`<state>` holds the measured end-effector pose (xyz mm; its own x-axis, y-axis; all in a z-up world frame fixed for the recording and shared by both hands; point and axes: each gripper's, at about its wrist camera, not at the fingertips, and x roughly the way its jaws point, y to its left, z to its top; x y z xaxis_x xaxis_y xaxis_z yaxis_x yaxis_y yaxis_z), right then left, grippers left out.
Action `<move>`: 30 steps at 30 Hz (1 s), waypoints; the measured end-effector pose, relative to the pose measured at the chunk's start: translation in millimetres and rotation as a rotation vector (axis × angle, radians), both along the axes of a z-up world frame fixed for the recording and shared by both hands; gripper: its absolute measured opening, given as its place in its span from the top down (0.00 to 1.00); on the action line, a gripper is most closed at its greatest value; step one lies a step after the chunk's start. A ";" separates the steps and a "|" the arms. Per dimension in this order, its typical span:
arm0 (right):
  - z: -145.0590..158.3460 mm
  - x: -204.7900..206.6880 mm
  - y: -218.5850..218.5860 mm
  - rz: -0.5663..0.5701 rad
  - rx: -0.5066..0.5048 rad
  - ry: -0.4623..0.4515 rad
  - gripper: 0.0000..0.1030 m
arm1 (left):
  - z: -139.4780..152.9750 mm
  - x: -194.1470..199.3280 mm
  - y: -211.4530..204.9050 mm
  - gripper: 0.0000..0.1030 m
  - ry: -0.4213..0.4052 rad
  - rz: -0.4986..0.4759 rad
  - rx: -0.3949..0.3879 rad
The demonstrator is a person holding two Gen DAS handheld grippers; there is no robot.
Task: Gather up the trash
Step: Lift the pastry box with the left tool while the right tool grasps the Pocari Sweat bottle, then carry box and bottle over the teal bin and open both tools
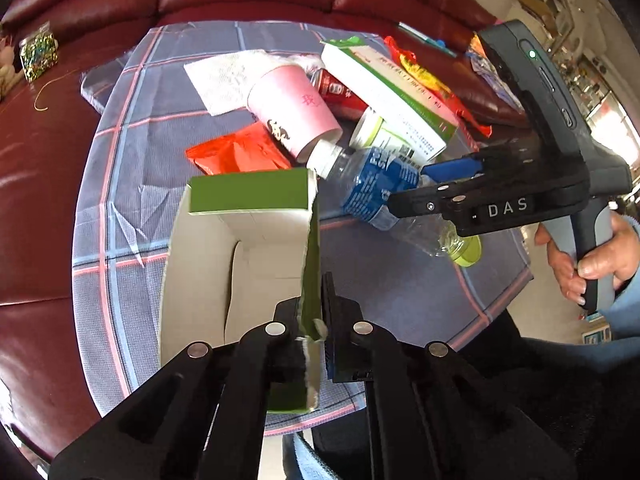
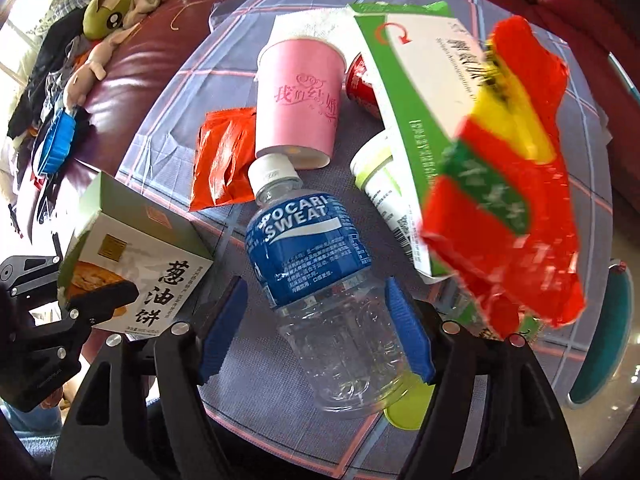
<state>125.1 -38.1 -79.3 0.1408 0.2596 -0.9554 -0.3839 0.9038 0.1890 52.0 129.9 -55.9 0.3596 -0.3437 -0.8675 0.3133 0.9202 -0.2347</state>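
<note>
Left gripper [image 1: 316, 332] jaws pinch the green box [image 1: 248, 240] flap. Right gripper [image 2: 316, 320] jaws wide, astride the bottle [image 2: 316, 264] lying cap to 12 o'clock amid the trash. Close squarely below the label; the clear body may buckle.

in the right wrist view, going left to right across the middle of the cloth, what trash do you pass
green and white snack box → orange foil packet → Pocari Sweat bottle → small white and green container → red and yellow snack wrapper
</note>
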 end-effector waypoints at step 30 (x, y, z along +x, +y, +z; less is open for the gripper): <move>102.4 -33.3 -166.9 -0.342 0.342 -0.207 0.40 | 107.3 22.9 -101.8 0.99 -0.203 -0.114 -0.093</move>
